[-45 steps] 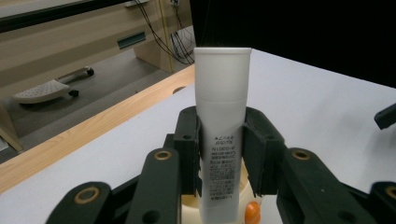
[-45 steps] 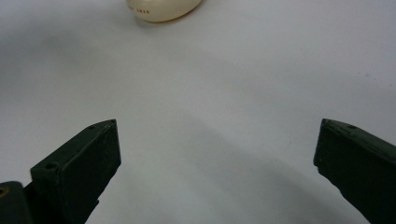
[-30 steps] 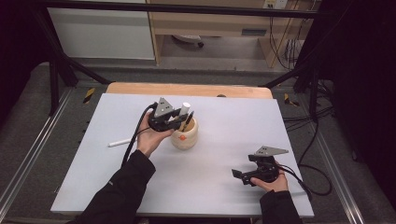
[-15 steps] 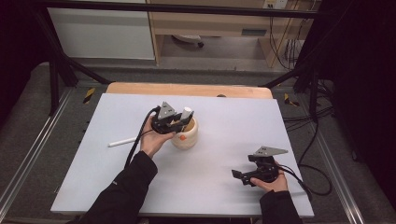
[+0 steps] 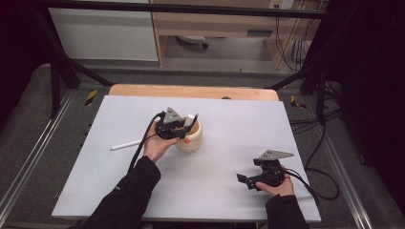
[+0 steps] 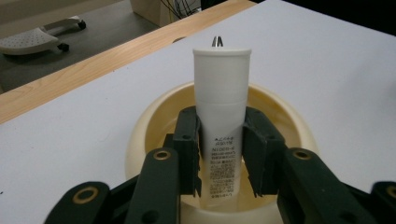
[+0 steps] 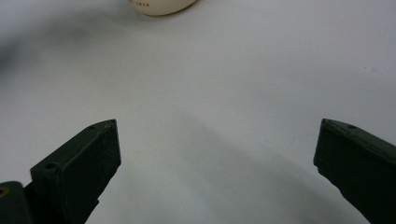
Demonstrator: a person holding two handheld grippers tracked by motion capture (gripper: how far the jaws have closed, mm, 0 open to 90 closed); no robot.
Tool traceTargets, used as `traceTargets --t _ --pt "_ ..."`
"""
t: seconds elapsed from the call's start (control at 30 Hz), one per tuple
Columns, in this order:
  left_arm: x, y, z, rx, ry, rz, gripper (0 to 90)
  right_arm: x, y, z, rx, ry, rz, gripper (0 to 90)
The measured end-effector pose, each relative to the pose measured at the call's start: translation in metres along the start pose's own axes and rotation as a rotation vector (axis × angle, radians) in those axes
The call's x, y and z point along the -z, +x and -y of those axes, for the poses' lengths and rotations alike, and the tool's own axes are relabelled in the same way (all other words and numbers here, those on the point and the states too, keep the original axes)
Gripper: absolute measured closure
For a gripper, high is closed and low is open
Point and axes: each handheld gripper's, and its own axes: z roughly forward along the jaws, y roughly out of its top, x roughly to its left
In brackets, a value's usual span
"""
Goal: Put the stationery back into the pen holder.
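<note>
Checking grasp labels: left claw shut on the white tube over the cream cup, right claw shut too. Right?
Not quite. The right claw is open, jaws wide apart with nothing between, per the right gripper view. The left claw is indeed shut on the white tube over the cream cup.

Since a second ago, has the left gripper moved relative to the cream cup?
Yes. The left gripper has sunk slightly toward the cream cup, carrying the white tube down into it.
</note>
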Motion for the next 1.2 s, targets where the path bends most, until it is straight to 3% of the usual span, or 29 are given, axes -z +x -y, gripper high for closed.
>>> traceTargets --t 0.2,0.33,0.5,0.73,1.0,1.2 --pt "0.002 0.001 0.0 -0.009 0.013 0.009 64.8 0.0 0.0 0.0 -0.003 0.002 0.0 1.5" --pt "0.01 0.0 -0.004 -0.014 -0.025 0.005 58.9 0.0 0.0 0.0 -0.003 0.002 0.001 1.5" --pt "0.025 0.003 -0.009 -0.018 -0.039 -0.005 49.8 0.0 0.0 0.0 0.001 0.0 0.003 1.5" --pt "0.051 0.01 -0.009 -0.023 -0.021 -0.007 38.3 0.001 0.0 0.0 0.001 -0.001 0.003 1.5" --pt "0.076 0.023 0.009 -0.037 0.04 -0.01 25.5 0.001 0.0 0.0 0.001 0.001 0.002 1.5" --pt "0.092 0.04 0.03 -0.016 0.087 -0.035 19.6 0.001 0.0 0.0 -0.003 0.004 0.004 1.4"
